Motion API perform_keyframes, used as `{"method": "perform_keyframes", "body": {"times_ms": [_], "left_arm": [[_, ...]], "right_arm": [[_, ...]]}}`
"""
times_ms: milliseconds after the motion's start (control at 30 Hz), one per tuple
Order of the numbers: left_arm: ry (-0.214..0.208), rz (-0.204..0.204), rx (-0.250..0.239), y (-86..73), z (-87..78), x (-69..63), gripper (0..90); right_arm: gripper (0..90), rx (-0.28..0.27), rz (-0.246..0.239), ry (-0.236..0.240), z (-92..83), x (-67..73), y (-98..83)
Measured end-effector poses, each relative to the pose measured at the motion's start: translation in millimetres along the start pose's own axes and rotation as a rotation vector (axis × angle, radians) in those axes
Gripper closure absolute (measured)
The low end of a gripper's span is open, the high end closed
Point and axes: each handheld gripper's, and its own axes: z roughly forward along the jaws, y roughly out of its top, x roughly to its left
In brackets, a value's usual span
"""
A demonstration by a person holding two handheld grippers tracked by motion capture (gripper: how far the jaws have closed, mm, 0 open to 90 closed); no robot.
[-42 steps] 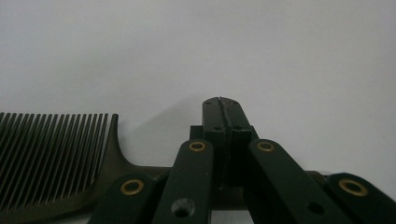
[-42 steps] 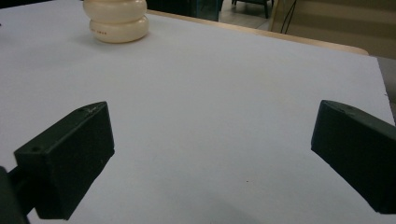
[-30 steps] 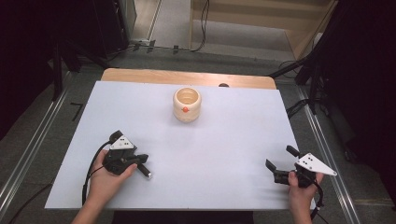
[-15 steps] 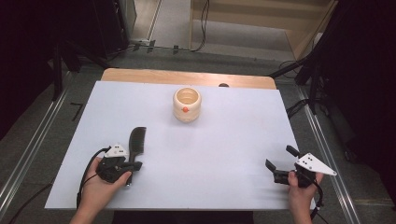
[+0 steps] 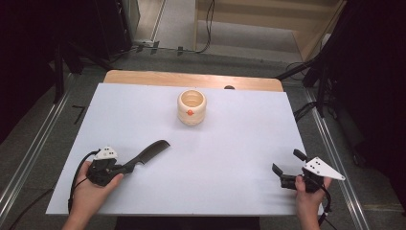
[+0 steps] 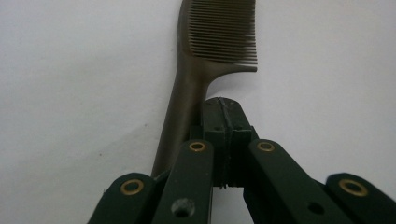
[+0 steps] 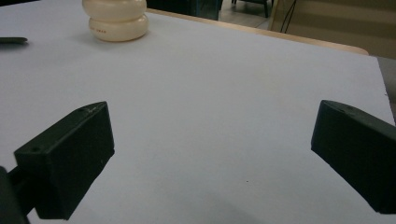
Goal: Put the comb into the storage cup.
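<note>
A dark comb (image 5: 152,149) lies flat on the white table sheet (image 5: 230,143) at the front left, teeth end pointing away to the right. My left gripper (image 5: 126,168) is at the comb's handle end. In the left gripper view its pads (image 6: 215,121) are pressed together with nothing between them, and the comb's handle (image 6: 184,93) runs along their left side and under the left jaw. My right gripper (image 5: 287,162) rests at the front right, jaws wide apart (image 7: 212,135) over bare sheet.
A cream rounded cup (image 5: 191,106) with a small orange mark stands at the back middle, also visible in the right gripper view (image 7: 116,18). A wooden strip (image 5: 191,79) edges the table's far side. Dark stands and cables surround the table.
The comb has swung from pointing straight away to pointing right and away, and the left hand has shifted slightly left and back. The right gripper has stayed put.
</note>
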Motion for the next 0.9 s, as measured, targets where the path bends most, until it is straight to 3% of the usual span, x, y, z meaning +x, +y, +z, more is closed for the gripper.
{"method": "perform_keyframes", "body": {"times_ms": [133,267,400,533,900], "left_arm": [[-0.071,0.007,-0.029,5.2,-9.7,-1.3,71.0],[-0.037,0.014,-0.035,10.9,-17.4,-1.3,52.2],[0.001,0.023,-0.007,15.4,-19.4,2.6,43.7],[0.046,0.044,0.043,18.7,-16.2,3.6,45.1],[0.106,0.087,0.149,16.7,1.6,4.8,54.4]], "right_arm": [[0.0,-0.002,0.002,-0.001,-0.3,-0.4,-0.1],[0.0,-0.003,0.000,0.001,-0.1,-0.2,-0.1],[0.0,-0.003,0.001,0.000,-0.1,-0.2,-0.1],[0.0,-0.002,0.000,0.002,0.0,-0.1,0.0],[0.0,-0.003,-0.001,0.001,-0.1,-0.2,-0.1]]}}
